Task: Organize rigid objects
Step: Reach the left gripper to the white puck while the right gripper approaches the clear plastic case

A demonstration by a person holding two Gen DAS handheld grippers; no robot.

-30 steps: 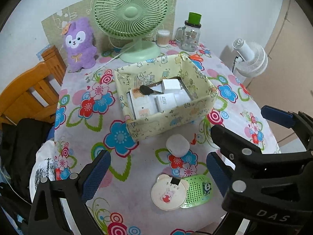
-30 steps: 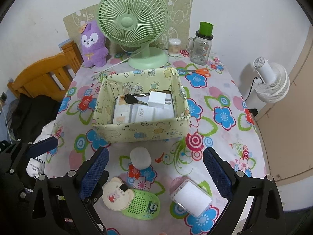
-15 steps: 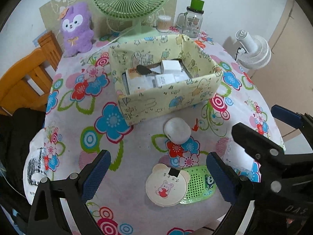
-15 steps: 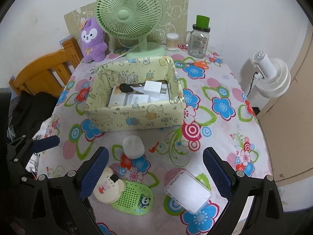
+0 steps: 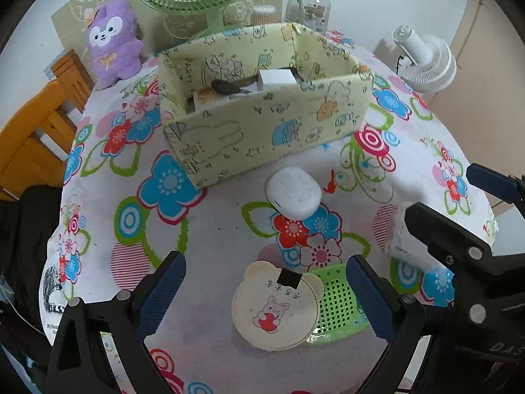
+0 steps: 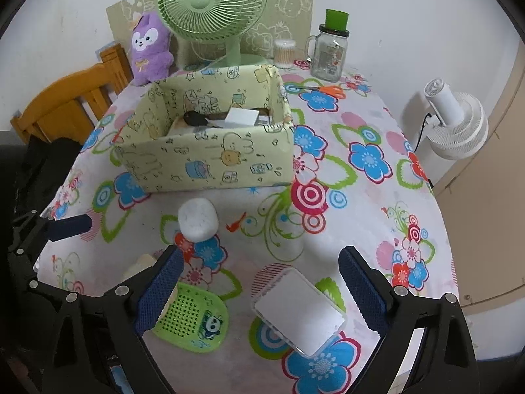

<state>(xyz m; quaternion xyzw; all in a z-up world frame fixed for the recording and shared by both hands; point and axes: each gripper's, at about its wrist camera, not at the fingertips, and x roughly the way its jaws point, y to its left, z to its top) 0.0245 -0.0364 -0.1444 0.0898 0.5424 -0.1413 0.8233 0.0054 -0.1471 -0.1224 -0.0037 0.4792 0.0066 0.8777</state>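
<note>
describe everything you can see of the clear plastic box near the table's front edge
The clear plastic box is a flat rectangle with rounded corners, transparent walls and a white face or contents on top. It lies flat on the flowered tablecloth, turned diagonally, lid apparently shut. It sits between the right gripper's closing jaws, which do not touch it yet. The green perforated case lies apart to its left.

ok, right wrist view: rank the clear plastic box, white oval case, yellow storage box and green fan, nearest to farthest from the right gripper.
1. Clear rectangular plastic box, between the right gripper's closing jaws, untouched.
2. White oval case, ahead, left.
3. Yellow patterned storage box, mid-table.
4. Green desk fan, at the wall.
</note>
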